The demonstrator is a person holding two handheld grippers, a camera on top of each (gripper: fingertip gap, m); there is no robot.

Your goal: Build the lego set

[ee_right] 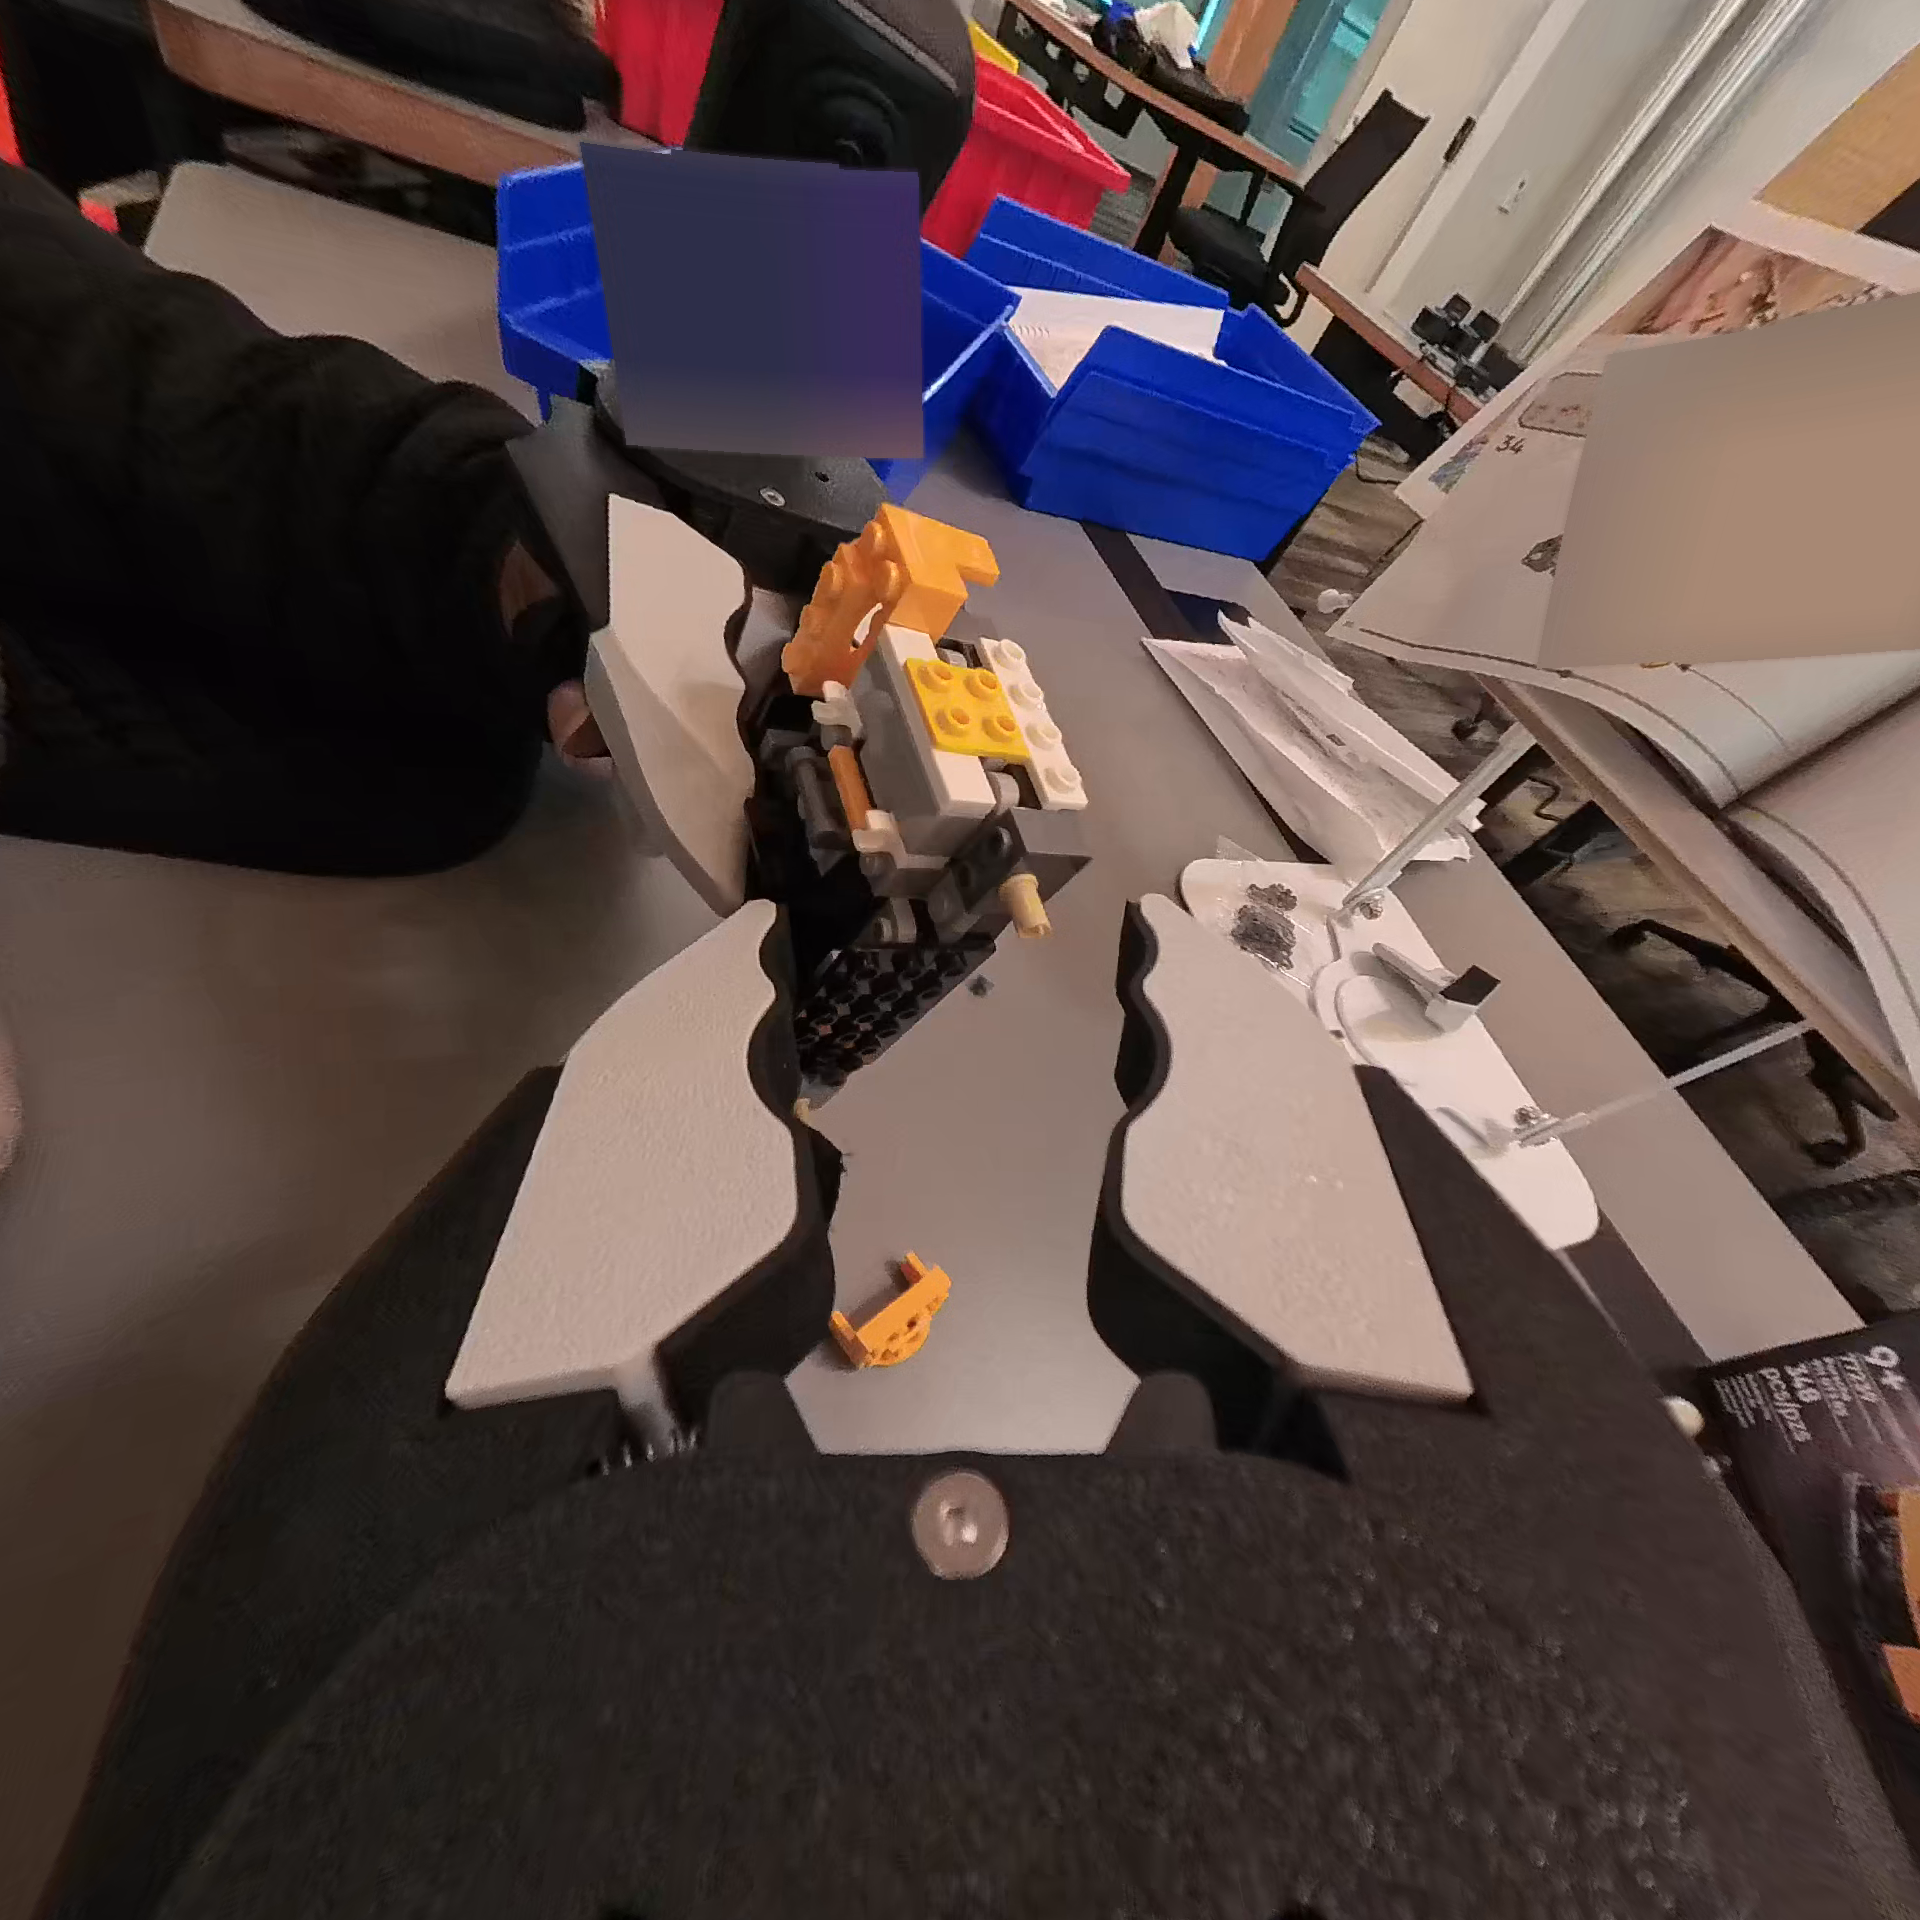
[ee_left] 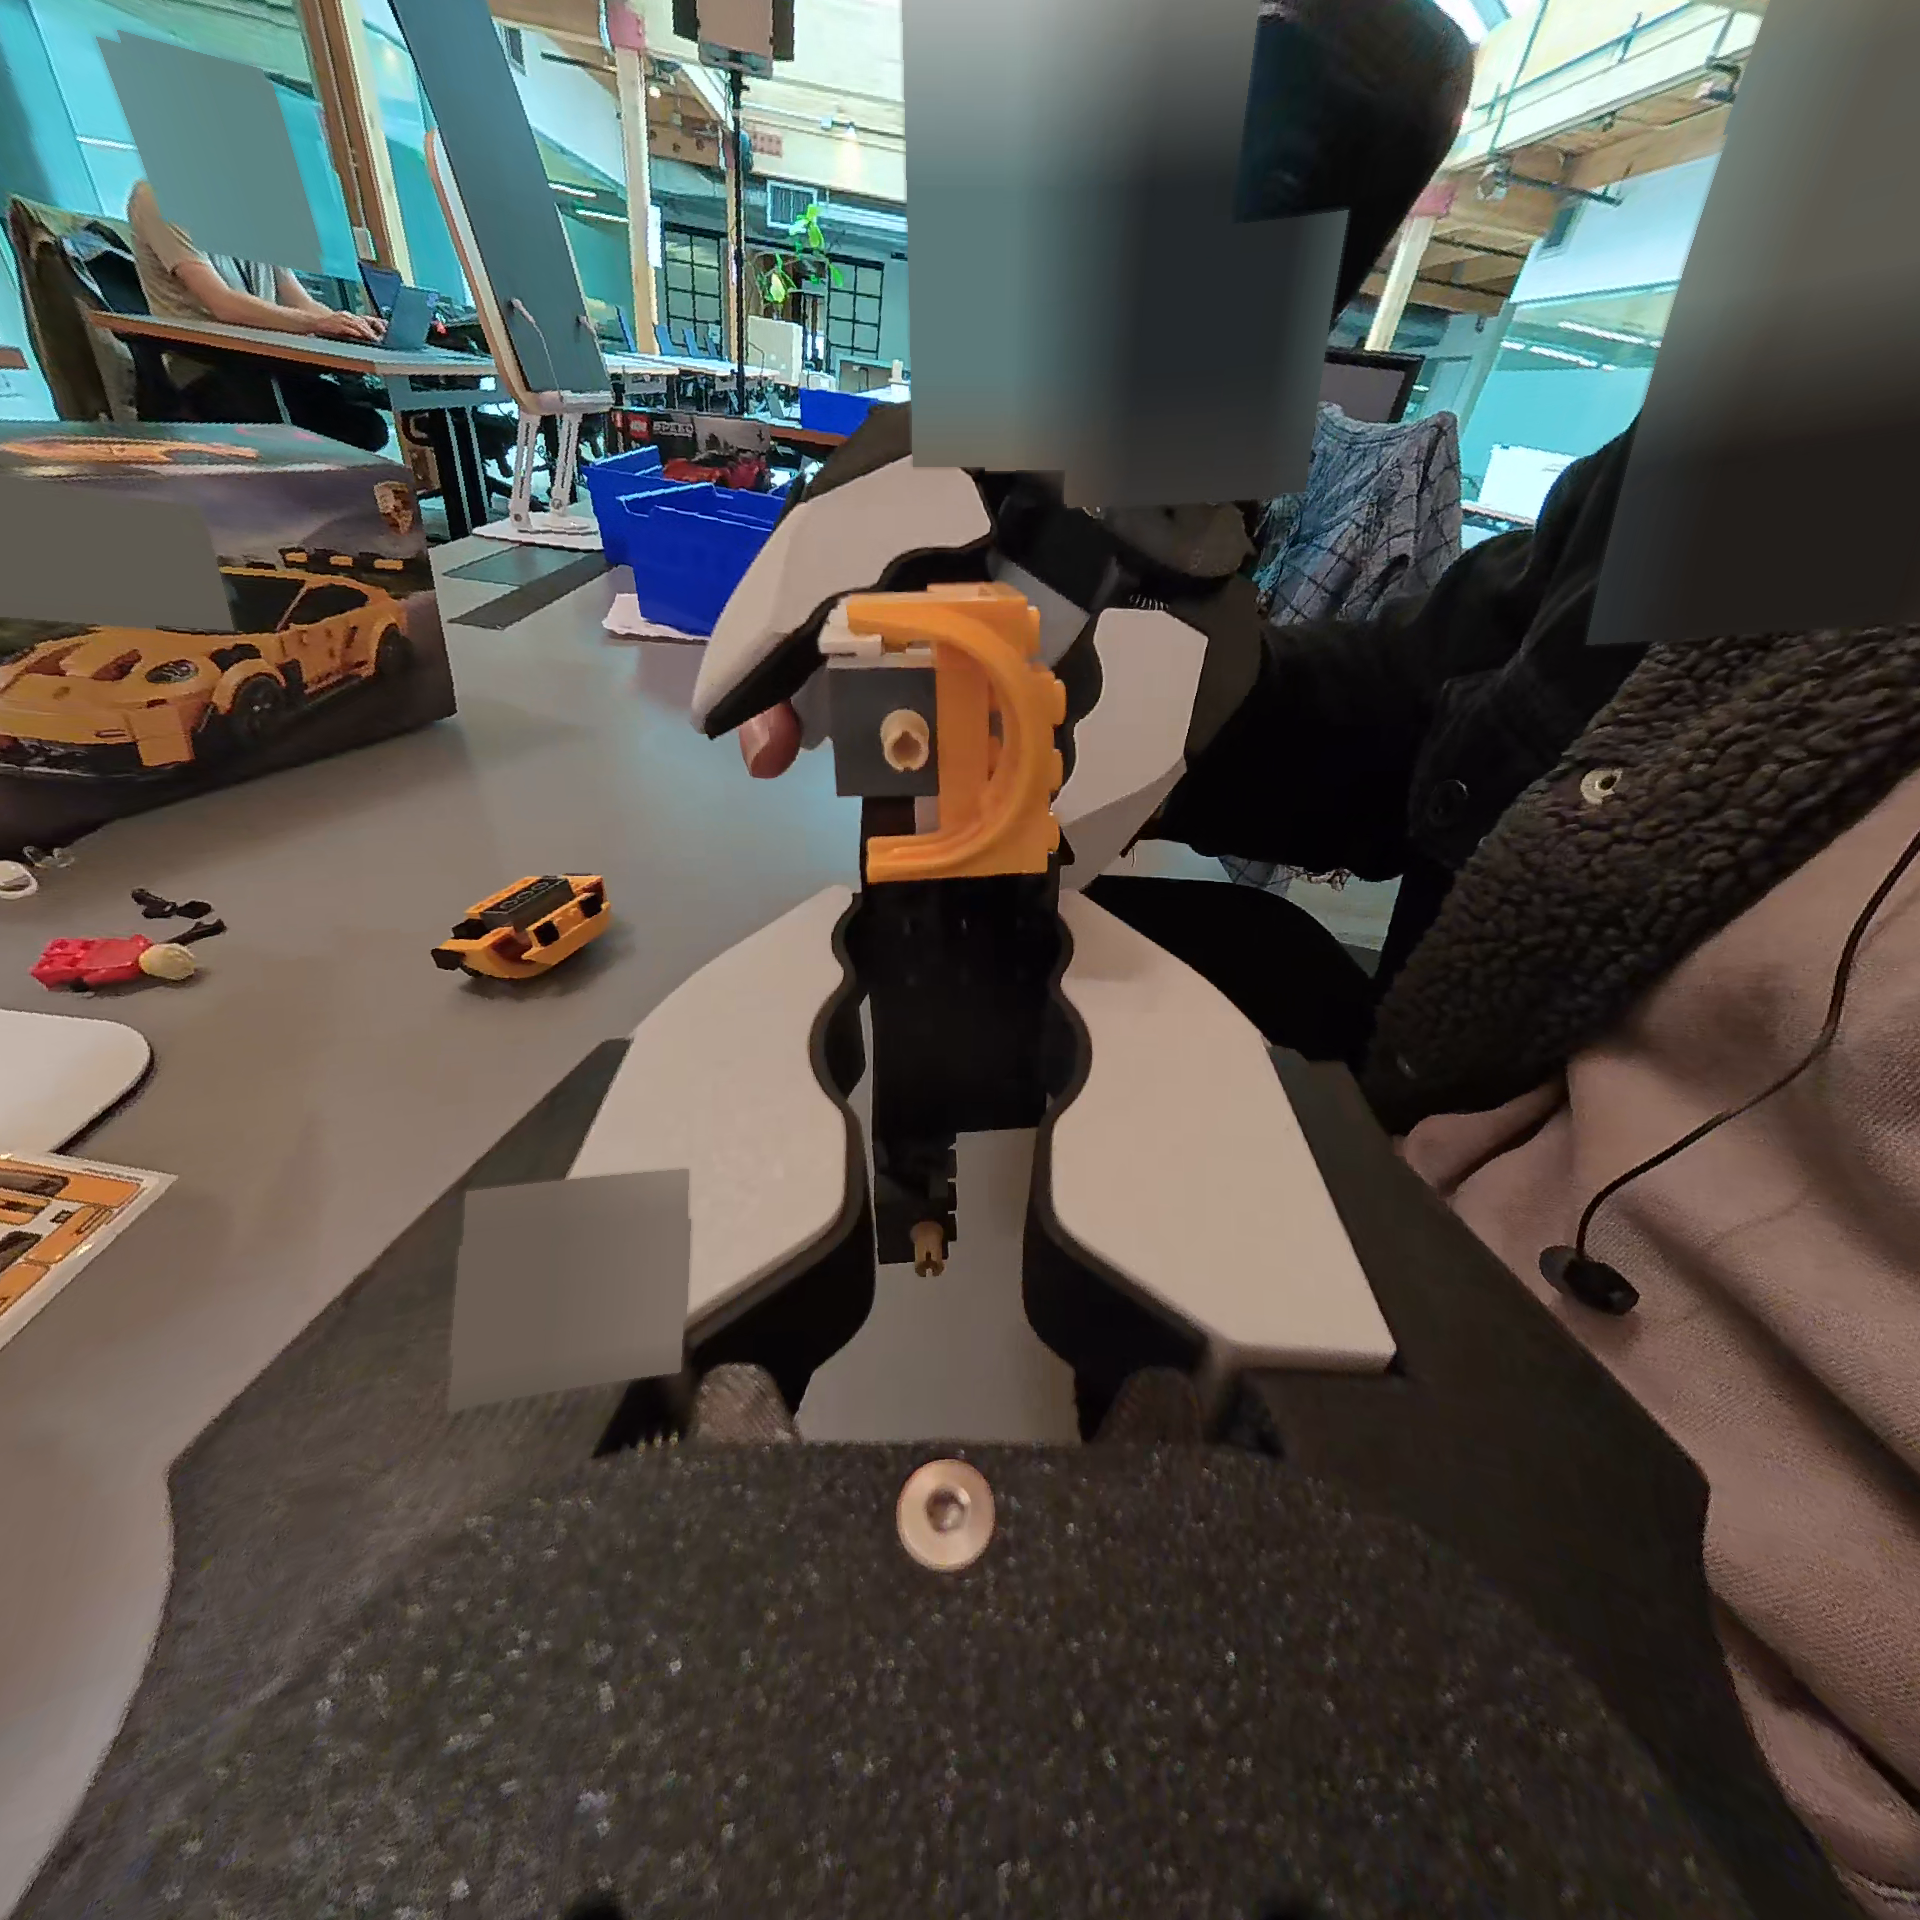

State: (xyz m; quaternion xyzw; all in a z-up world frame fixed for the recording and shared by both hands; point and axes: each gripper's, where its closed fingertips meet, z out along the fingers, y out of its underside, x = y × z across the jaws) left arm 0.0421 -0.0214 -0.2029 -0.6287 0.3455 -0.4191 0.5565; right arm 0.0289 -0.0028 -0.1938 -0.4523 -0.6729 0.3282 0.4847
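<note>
while your left gripper pinches the chassis by its black underside, the build stands raised off the grey table, between both grippers. it is a half-built car frame: a black studded plate at the base, grey and white bricks stacked above, a yellow four-stud plate on top, and an orange wheel arch at the far end. a tan axle pin sticks out of a dark grey block on the side, and another pin shows at the near end.

your right gripper is spread wide, its left finger beside the black plate, its right finger well apart from it. on the table between those fingers lies a small orange piece.

to the left on the table sit an orange car section, a red minifigure and the set's box. far off are blue bins, and an open booklet rests at the right.
</note>
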